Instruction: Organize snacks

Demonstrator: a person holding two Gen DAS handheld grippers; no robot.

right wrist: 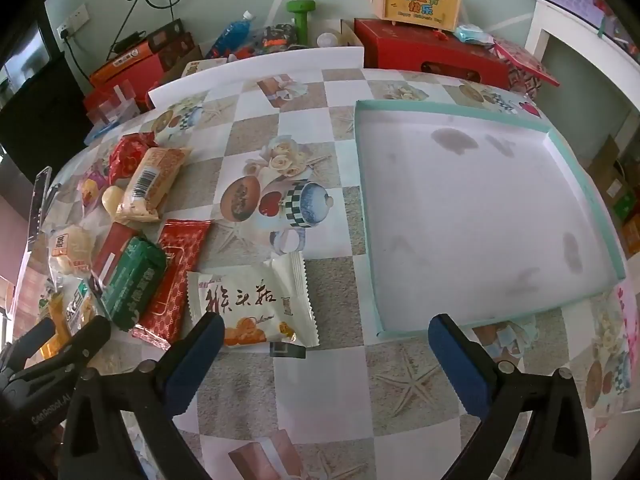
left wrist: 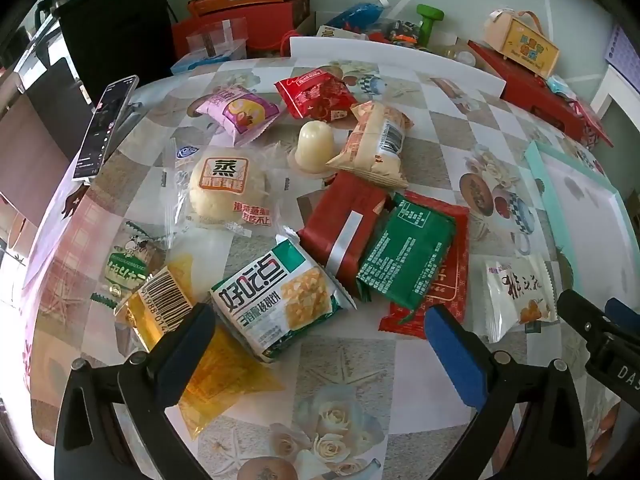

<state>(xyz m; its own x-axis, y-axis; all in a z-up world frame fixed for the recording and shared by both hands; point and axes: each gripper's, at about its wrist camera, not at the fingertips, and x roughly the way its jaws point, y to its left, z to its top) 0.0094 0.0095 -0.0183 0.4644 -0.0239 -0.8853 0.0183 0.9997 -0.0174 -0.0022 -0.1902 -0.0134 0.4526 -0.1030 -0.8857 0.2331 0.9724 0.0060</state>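
Note:
Several snack packets lie in a heap on the patterned tablecloth. In the left wrist view my left gripper (left wrist: 320, 320) hangs open above the table, with a green-and-white biscuit packet (left wrist: 280, 300) just beyond its fingertips and a yellow packet (left wrist: 216, 364) under its left finger. A green packet (left wrist: 404, 256), a dark red packet (left wrist: 344, 220) and a bun (left wrist: 228, 188) lie further in. In the right wrist view my right gripper (right wrist: 324, 332) is open and holds nothing. A white packet (right wrist: 256, 308) lies by its left finger. The shallow teal-rimmed tray (right wrist: 366, 216) sits empty to the right.
A phone (left wrist: 106, 124) on a stand is at the table's left edge. Red boxes (right wrist: 432, 52), a yellow gift box (right wrist: 420, 0), a blue bottle (right wrist: 232, 32) and a green dumbbell (right wrist: 302, 16) crowd the far side. A jelly cup (left wrist: 316, 146) stands among the snacks.

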